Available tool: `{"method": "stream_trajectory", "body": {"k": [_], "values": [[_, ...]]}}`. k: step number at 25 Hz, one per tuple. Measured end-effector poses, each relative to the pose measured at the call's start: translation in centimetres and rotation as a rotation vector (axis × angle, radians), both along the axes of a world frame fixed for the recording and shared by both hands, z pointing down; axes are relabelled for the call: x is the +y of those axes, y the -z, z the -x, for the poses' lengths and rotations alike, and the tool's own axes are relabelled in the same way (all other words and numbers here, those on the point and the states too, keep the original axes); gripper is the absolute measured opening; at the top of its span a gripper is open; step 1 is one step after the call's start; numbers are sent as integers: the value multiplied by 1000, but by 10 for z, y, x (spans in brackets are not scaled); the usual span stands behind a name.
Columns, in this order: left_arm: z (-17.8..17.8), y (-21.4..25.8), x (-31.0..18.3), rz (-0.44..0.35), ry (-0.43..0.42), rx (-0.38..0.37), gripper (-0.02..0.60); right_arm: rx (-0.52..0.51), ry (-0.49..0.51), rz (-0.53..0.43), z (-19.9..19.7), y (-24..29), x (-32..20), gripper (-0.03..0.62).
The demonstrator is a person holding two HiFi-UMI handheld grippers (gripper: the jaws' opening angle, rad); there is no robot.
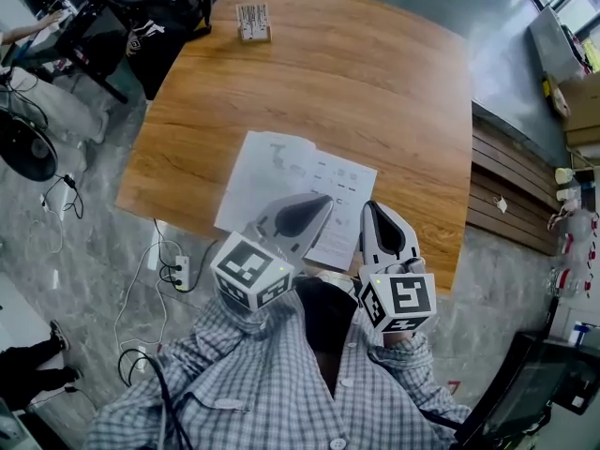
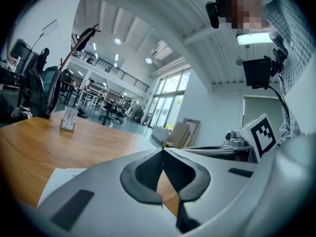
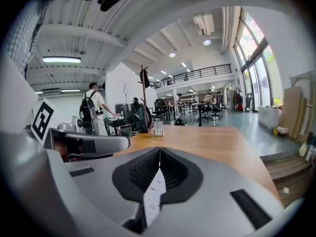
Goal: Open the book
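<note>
- The book (image 1: pixel 291 181) lies flat on the near edge of the wooden counter (image 1: pixel 375 92), just in front of the person, with white printed pages facing up.
- The left claw (image 1: pixel 326 200) hangs above the book's near half, clear of the paper. Its marker cube (image 1: pixel 251 272) sits close to the person's checked shirt (image 1: pixel 234 382).
- In the left gripper view the left claw (image 2: pixel 163 152) is clenched with its tips meeting and nothing held. Only wood and a corner of the white page show through the slit below.
- The right claw (image 1: pixel 371 208) hovers over the book's right edge, just beside the left one, with its own cube (image 1: pixel 398 300) behind it.
- In the right gripper view the right claw (image 3: pixel 159 153) is also clenched tip to tip. A sliver of printed white page shows in the slit, and I cannot tell whether it is pinched or merely lies beneath.
- A small card stand (image 1: pixel 253 22) sits at the counter's far end, well apart from the book.
- A power strip (image 1: pixel 180 272) lies on the floor to the left.
</note>
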State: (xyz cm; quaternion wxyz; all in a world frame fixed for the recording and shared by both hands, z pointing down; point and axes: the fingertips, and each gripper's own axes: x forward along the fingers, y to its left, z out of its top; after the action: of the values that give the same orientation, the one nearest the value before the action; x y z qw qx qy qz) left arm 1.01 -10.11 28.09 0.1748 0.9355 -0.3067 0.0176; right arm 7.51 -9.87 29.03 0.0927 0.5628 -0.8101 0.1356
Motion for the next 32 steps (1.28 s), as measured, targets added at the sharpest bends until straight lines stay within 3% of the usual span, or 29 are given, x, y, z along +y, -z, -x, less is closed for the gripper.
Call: {"method": "stream_trajectory", "body": {"k": [6, 14, 32], "values": [[0, 9, -3, -28, -14, -1, 9, 56, 7, -47, 4, 12, -1, 20], [0, 6, 0, -23, -8, -20, 9, 16, 4, -19, 4, 7, 0, 20], [-9, -7, 8, 36, -78, -19, 9, -16, 8, 4, 6, 3, -1, 20]]}}
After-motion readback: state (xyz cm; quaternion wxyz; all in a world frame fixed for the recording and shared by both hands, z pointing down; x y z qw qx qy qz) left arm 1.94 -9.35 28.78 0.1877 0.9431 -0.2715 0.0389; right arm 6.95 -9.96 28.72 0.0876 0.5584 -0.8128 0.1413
